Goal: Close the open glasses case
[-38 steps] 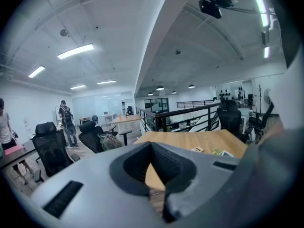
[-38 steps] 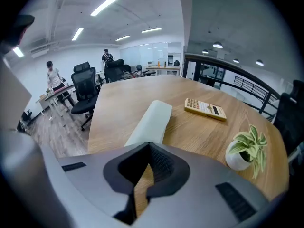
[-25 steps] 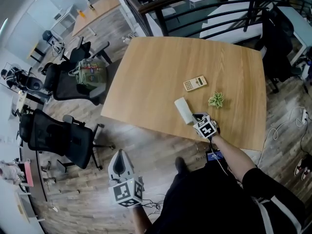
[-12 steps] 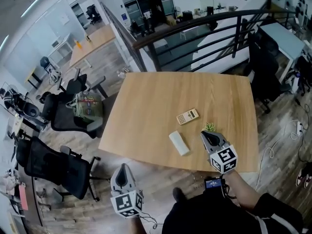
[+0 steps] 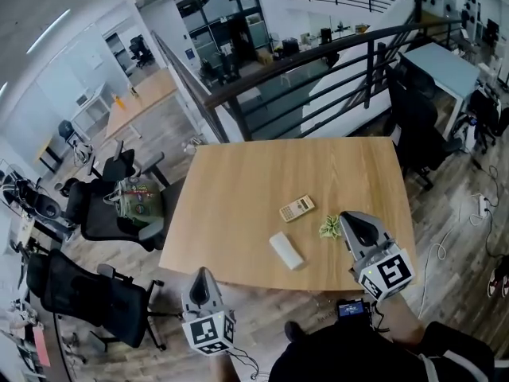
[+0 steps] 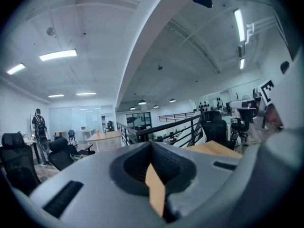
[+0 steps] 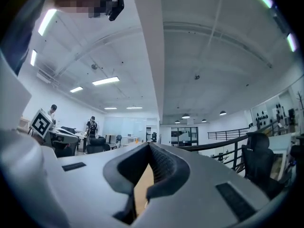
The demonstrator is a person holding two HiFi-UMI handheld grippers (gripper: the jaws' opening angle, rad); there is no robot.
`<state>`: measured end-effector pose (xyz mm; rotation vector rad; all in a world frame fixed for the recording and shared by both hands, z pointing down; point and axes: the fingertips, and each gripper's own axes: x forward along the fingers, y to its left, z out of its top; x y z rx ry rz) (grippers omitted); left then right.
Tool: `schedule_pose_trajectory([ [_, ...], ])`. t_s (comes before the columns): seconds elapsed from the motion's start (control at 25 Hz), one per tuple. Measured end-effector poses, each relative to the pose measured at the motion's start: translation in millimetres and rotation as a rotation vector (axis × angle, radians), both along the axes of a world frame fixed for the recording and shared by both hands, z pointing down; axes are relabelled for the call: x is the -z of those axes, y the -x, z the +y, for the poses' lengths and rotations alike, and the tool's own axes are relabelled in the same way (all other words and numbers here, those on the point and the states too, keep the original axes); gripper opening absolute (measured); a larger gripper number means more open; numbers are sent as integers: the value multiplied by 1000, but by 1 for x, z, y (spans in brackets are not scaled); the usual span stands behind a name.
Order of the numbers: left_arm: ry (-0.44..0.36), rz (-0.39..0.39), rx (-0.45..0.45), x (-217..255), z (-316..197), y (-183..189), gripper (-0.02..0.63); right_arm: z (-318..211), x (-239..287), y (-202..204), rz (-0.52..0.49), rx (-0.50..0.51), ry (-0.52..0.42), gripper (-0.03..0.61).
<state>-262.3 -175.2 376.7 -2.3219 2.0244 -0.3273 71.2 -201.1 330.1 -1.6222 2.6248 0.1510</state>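
The white oblong glasses case (image 5: pixel 286 250) lies near the front edge of the wooden table (image 5: pixel 238 189), and its lid looks down. My right gripper (image 5: pixel 348 216) is shut and empty. It is held level above the table's front right part, to the right of the case and clear of it. My left gripper (image 5: pixel 200 272) hangs in front of the table, off its front left corner, shut with nothing in it. In the left gripper view the left gripper (image 6: pixel 151 144) points across the room. The right gripper (image 7: pixel 149 146) in its own view does the same.
A beige calculator (image 5: pixel 297 208) lies behind the case, and a small green plant (image 5: pixel 329 228) sits right of it, close under my right gripper. Black office chairs (image 5: pixel 111 213) stand left of the table. A black railing (image 5: pixel 318 70) runs behind it.
My right gripper has lifted from beside the case at the table's front edge and moved off to the right. The left gripper rose slightly. The head view has tilted up.
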Motion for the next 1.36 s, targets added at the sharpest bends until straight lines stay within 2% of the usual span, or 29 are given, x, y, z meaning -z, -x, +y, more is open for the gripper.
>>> schedule_pose_trajectory([
  [0.4, -6, -34, -74, 6, -9, -34, -2, 3, -4, -10, -6, -39, 20, 14],
  [0.68, 6, -4, -124, 2, -7, -44, -2, 6, -9, -10, 6, -37, 37, 14],
  [1.12, -7, -15, -119, 5, -4, -39, -2, 8, -10, 3, -6, -4, 38, 14],
  [1.36, -65, -11, -95, 11, -18, -29, -2, -13, 1, 17, 7, 30, -36, 14],
])
